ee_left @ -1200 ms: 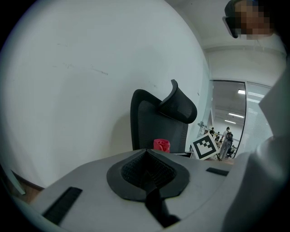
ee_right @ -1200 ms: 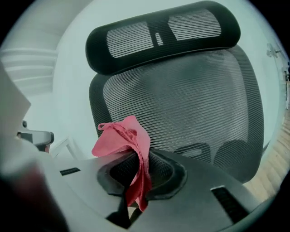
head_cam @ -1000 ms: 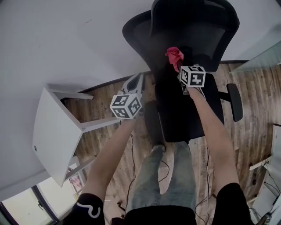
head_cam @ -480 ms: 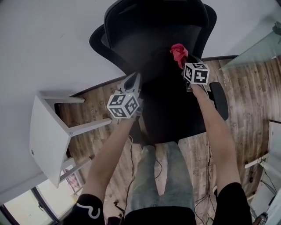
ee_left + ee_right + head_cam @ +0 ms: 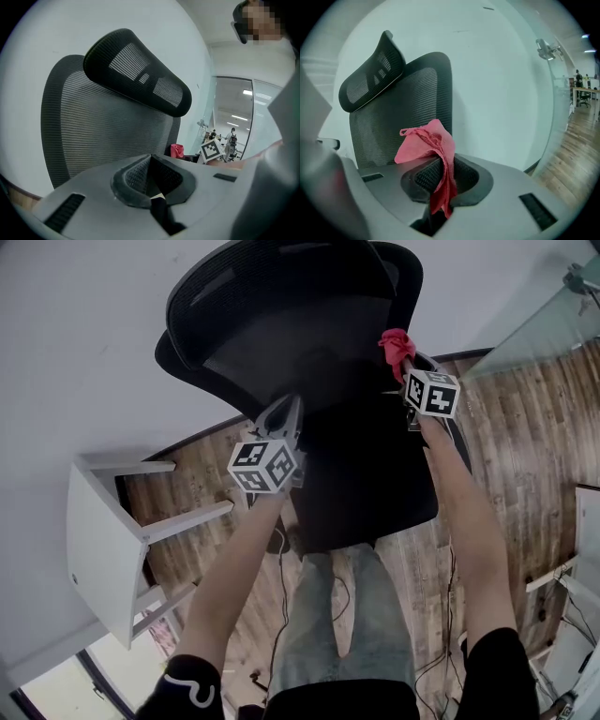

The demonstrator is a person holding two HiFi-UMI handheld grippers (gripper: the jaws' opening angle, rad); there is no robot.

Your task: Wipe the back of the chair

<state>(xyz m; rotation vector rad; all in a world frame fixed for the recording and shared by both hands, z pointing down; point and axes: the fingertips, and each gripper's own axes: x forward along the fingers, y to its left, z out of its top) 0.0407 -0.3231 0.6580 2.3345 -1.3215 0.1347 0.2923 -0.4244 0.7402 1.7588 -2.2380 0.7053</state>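
Observation:
A black mesh office chair (image 5: pixel 300 343) faces me, its backrest (image 5: pixel 93 136) and headrest (image 5: pixel 140 77) filling the left gripper view. My right gripper (image 5: pixel 405 360) is shut on a red cloth (image 5: pixel 395 346), held at the right edge of the backrest (image 5: pixel 422 108); the red cloth (image 5: pixel 433 154) hangs out of its jaws. My left gripper (image 5: pixel 286 413) is shut with nothing in it, close in front of the lower backrest, and its jaws meet in a closed seam.
A white table (image 5: pixel 98 549) stands at the left on the wooden floor (image 5: pixel 525 427). A white wall (image 5: pixel 84 343) is behind the chair, a glass partition (image 5: pixel 544 324) at the right. The person's legs (image 5: pixel 347 634) are below the seat.
The chair's back has swung left and nearer in the head view. My right gripper with the cloth has shifted right and up, toward the backrest's right edge. The left gripper has barely moved.

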